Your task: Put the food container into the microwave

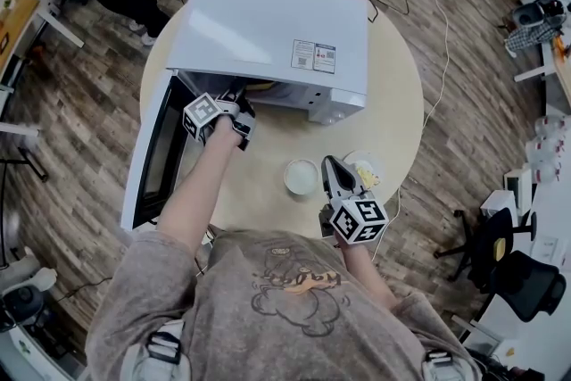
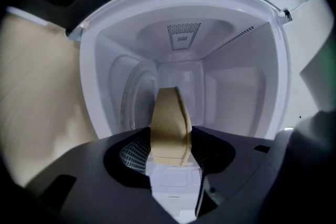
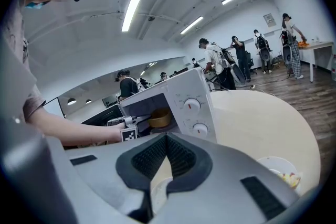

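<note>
The white box-shaped microwave stands on the round beige table with its dark-windowed door swung wide open. The left gripper reaches into the mouth of the oven, its claw clamped on the wall of the tan paper food container. Seen from the right gripper view, that container is inside the cavity, near the front. Whether it rests on the oven floor cannot be told. The right gripper hangs apart over the table beside a small white bowl, jaws together on nothing. The task looks nearly done. What is left is to set the container down, let go and draw the left gripper out.
</note>
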Demonstrator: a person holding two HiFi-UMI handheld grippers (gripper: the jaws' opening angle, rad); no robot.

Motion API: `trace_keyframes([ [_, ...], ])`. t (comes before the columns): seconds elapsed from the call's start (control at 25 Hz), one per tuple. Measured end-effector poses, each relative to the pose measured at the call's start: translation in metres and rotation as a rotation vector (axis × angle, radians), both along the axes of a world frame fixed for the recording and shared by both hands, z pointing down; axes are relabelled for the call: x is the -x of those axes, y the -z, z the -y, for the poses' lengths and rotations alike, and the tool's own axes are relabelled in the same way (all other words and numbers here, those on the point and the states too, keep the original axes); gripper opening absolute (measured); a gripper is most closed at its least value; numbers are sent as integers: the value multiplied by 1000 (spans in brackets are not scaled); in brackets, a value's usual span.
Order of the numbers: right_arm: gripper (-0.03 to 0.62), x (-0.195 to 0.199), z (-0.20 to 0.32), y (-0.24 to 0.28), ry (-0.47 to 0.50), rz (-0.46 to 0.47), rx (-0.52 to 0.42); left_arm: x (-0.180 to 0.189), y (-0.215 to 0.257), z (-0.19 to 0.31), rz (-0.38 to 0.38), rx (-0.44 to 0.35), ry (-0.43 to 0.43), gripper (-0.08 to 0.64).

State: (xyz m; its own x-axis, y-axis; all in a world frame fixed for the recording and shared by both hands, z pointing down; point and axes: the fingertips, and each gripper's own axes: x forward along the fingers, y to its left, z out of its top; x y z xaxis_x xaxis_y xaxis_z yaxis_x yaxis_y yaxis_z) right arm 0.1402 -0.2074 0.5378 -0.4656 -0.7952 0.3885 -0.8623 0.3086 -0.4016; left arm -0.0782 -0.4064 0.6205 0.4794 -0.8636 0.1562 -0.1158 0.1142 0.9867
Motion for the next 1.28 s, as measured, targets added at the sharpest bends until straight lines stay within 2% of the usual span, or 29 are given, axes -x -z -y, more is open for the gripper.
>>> trace_keyframes([
  [0.16, 2, 0, 1, 0, 1, 2, 3, -1, 1, 2, 14, 1, -6, 241],
  [0.32, 2, 0, 1, -1, 1, 3, 5, -3, 0, 3, 60, 7, -29, 241],
  [0.64, 2, -1, 3, -3, 2, 7, 7, -6, -6, 5, 118, 71, -67, 239],
  [0.88, 2, 0, 2, -2, 1, 9, 8, -6, -8, 4, 132, 118, -87, 233],
  [1.16, 2, 0, 2, -3, 7, 7, 9, -3, -9, 4, 217, 114, -119, 219],
  [1.28, 2, 1, 2, -3, 9, 6, 8, -4, -9, 3, 226, 119, -130, 219],
])
